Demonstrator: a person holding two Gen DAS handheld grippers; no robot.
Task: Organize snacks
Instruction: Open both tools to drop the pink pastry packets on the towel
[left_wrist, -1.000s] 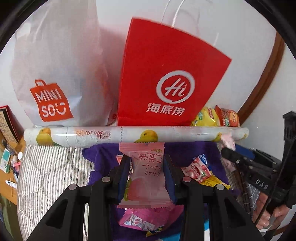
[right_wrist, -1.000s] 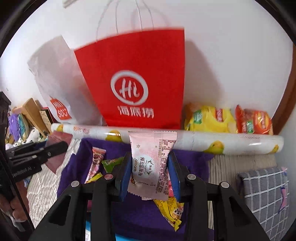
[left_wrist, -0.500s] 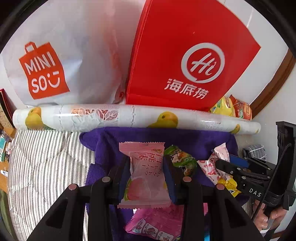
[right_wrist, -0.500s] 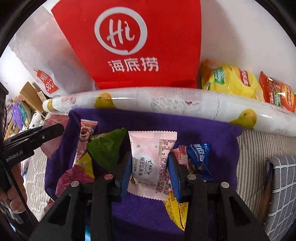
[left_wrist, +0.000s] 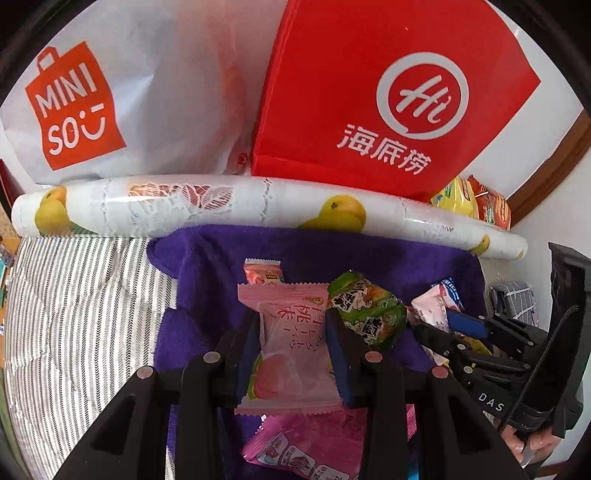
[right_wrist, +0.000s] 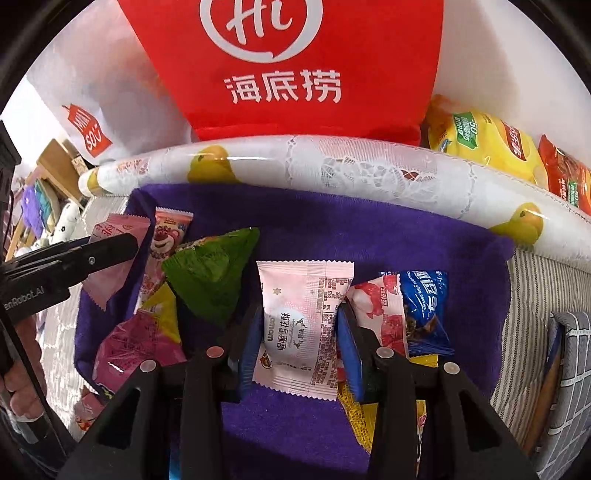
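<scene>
My left gripper (left_wrist: 291, 325) is shut on a pink peach snack packet (left_wrist: 288, 362), held just above a purple towel (left_wrist: 332, 251) strewn with snacks. My right gripper (right_wrist: 301, 321) is shut on a pale pink and white packet (right_wrist: 306, 295), low over the same towel (right_wrist: 369, 236). Around it lie a green packet (right_wrist: 210, 273), a red-and-white packet (right_wrist: 380, 314), a blue packet (right_wrist: 424, 299) and a magenta packet (right_wrist: 136, 339). The left gripper (right_wrist: 122, 243) shows at the left edge of the right wrist view. The right gripper (left_wrist: 439, 323) shows at the right of the left wrist view.
A fruit-printed roll (left_wrist: 221, 206) lies along the towel's far edge. Behind it stand a red bag (left_wrist: 388, 92) and a white Miniso bag (left_wrist: 129, 92) against the wall. Yellow and red chip bags (right_wrist: 480, 140) sit at the far right. Striped bedding (left_wrist: 74, 314) surrounds the towel.
Both grippers have sunk toward the purple towel and tipped downward, each still holding its packet. The bags and roll have slid up in both views.
</scene>
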